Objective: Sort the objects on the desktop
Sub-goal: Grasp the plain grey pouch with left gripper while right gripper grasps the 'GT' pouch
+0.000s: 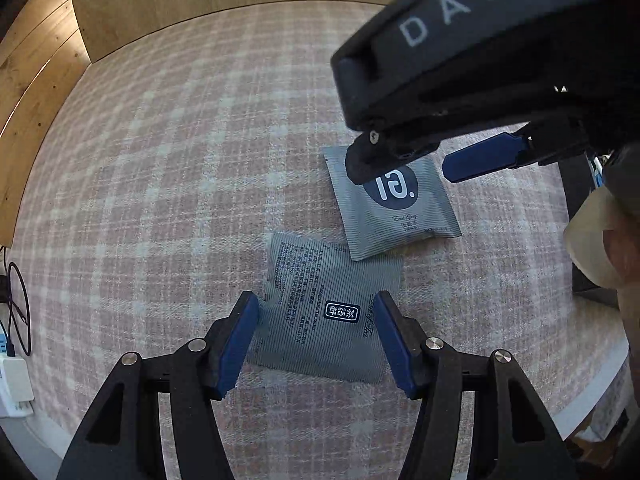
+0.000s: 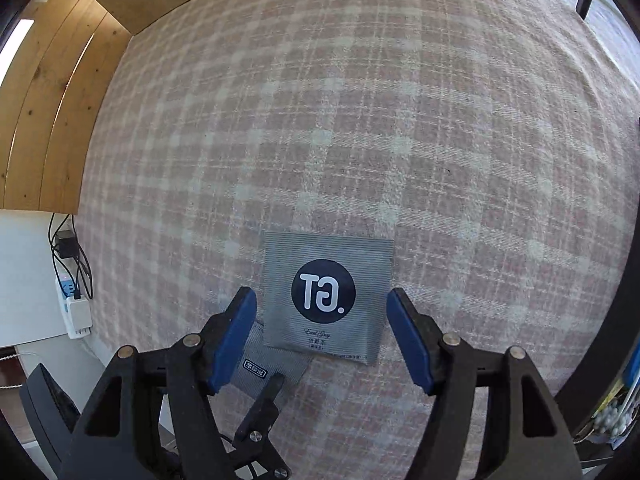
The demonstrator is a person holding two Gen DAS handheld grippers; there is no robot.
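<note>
Two grey sachets (image 2: 326, 296) (image 1: 324, 316), one "Earl Grey"

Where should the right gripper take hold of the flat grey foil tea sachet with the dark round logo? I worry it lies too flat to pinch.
Grip the grey foil tea sachet with the dark round logo across its two side edges, coming straight down from above. It lies flat on the checked pink tablecloth, one corner overlapping the second grey sachet, and the right gripper already straddles it with open jaws.
</note>
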